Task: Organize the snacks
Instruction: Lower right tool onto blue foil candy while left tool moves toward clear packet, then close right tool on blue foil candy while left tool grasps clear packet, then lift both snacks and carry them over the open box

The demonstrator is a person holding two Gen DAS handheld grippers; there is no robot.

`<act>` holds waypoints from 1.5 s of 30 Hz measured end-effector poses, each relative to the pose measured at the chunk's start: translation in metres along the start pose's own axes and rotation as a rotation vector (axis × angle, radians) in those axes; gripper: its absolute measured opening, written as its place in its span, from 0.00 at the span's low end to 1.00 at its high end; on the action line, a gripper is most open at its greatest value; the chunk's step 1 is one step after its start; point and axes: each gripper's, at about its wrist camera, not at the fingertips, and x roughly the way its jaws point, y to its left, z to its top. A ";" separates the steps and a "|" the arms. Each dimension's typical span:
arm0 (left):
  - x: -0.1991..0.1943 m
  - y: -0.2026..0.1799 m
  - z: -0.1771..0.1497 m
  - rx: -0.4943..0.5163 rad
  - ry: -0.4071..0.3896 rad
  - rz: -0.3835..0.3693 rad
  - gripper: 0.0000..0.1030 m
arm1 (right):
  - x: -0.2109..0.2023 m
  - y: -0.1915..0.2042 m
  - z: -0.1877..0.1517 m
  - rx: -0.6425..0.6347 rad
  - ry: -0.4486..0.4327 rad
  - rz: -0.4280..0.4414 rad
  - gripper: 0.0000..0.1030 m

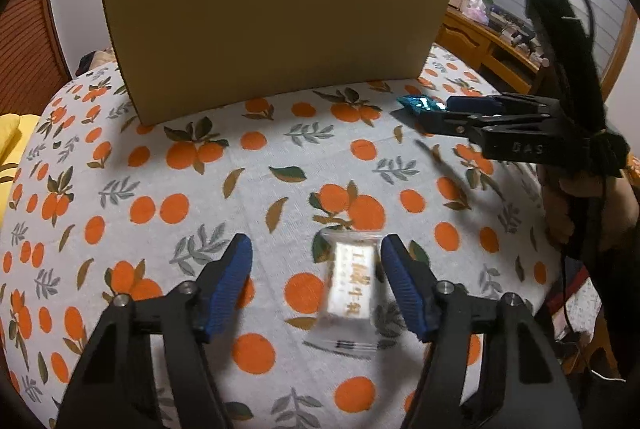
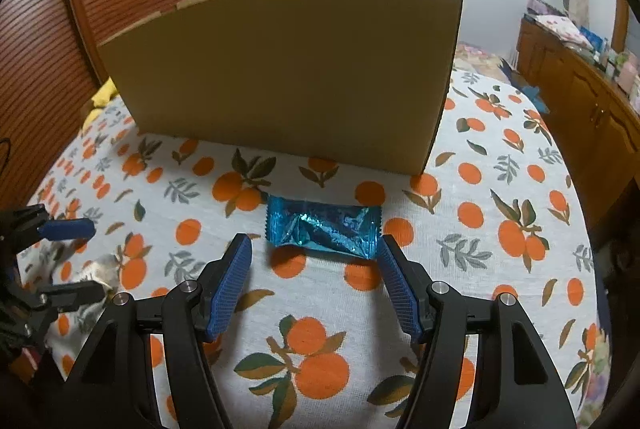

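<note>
A clear-wrapped white snack bar [image 1: 351, 289] with gold lettering lies on the orange-print tablecloth [image 1: 160, 189]. My left gripper [image 1: 316, 243] stands open around it; the bar sits close to the right pad and well apart from the left one. A shiny blue snack packet [image 2: 322, 229] lies crosswise just in front of the tips of my right gripper [image 2: 314, 240], which is open, its fingertips flanking the packet's ends. From the left wrist view the right gripper [image 1: 436, 113] hovers low over the blue packet [image 1: 418, 105]. In the right wrist view the left gripper [image 2: 94, 257] straddles the white bar [image 2: 100, 267].
A tall cardboard box [image 1: 272, 37] stands on the table behind both snacks, its plain wall [image 2: 288, 69] facing me. A hand [image 1: 568, 213] holds the right gripper's handle. A wooden sideboard [image 2: 580, 89] with clutter runs along the right; yellow fabric [image 1: 10, 141] lies at the left.
</note>
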 end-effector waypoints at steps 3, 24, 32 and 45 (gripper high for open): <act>-0.001 -0.003 -0.001 0.017 0.005 -0.002 0.57 | 0.002 0.000 0.001 -0.012 0.007 -0.003 0.64; -0.012 -0.002 -0.013 0.019 -0.006 -0.039 0.43 | 0.028 0.007 0.019 -0.088 0.079 -0.034 0.65; -0.011 -0.011 -0.013 0.065 -0.003 -0.050 0.20 | 0.019 0.005 0.014 -0.116 0.075 -0.021 0.42; -0.020 -0.005 -0.008 0.042 -0.047 -0.064 0.19 | 0.005 0.000 0.007 -0.083 0.026 0.006 0.35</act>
